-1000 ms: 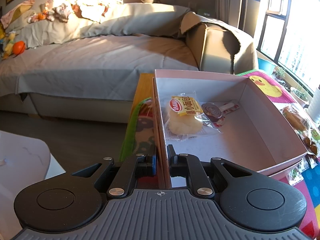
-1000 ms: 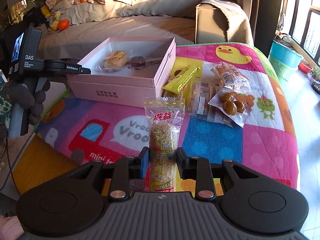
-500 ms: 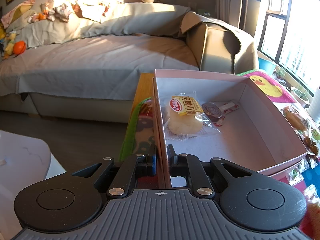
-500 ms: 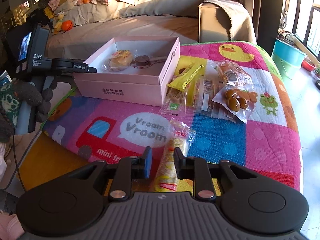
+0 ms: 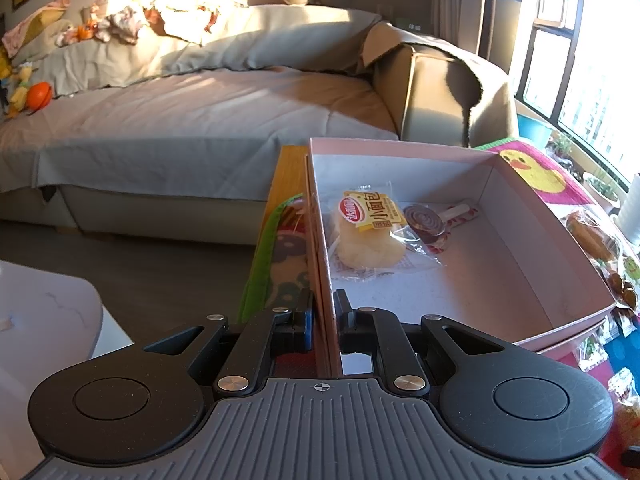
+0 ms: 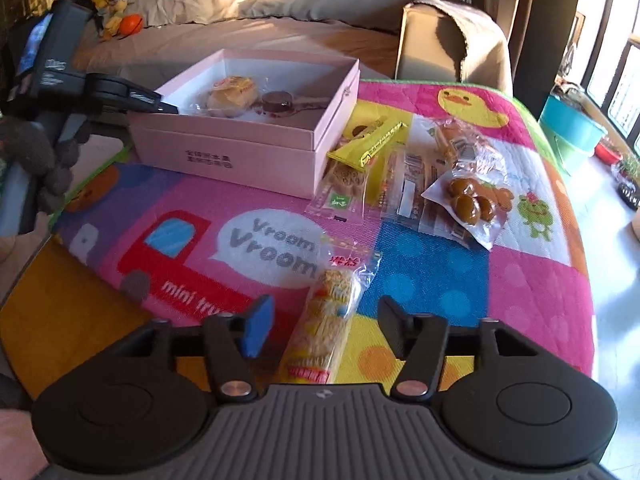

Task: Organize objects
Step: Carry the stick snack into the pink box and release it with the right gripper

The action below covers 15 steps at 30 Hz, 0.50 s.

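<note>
The right tongs have just been opening, and the snack bag they pinched a moment ago now lies loose between them on the bright play mat. So this snack is not in the pink box yet and may need a new grab. The left tongs are clenched on the pink box's wall. Inside sit a little bun and a lollipop.
</note>
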Each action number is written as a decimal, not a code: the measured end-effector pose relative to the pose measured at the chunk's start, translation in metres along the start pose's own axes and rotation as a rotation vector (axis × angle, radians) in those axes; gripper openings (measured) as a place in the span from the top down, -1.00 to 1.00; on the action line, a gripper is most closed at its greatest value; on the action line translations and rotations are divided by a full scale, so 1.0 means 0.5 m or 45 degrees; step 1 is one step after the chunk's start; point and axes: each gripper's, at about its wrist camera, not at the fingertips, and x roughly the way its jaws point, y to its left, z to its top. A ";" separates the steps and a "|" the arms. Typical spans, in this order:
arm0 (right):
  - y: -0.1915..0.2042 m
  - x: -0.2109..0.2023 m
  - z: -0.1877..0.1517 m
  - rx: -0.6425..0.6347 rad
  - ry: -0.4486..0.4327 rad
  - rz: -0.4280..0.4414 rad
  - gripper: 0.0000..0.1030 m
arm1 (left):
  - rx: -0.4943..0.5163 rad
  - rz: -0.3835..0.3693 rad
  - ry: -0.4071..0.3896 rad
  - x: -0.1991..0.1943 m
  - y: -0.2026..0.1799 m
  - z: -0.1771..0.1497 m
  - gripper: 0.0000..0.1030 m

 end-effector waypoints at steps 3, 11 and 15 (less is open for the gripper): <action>0.002 0.026 0.003 0.029 0.037 0.048 -0.04 | 0.004 0.001 0.002 -0.001 0.000 0.000 0.76; 0.027 0.001 -0.003 -0.033 0.053 0.102 0.45 | 0.002 -0.001 0.002 -0.001 0.000 0.001 0.76; 0.028 -0.036 0.009 -0.022 0.049 0.146 0.45 | 0.002 -0.002 0.001 -0.002 -0.001 0.002 0.76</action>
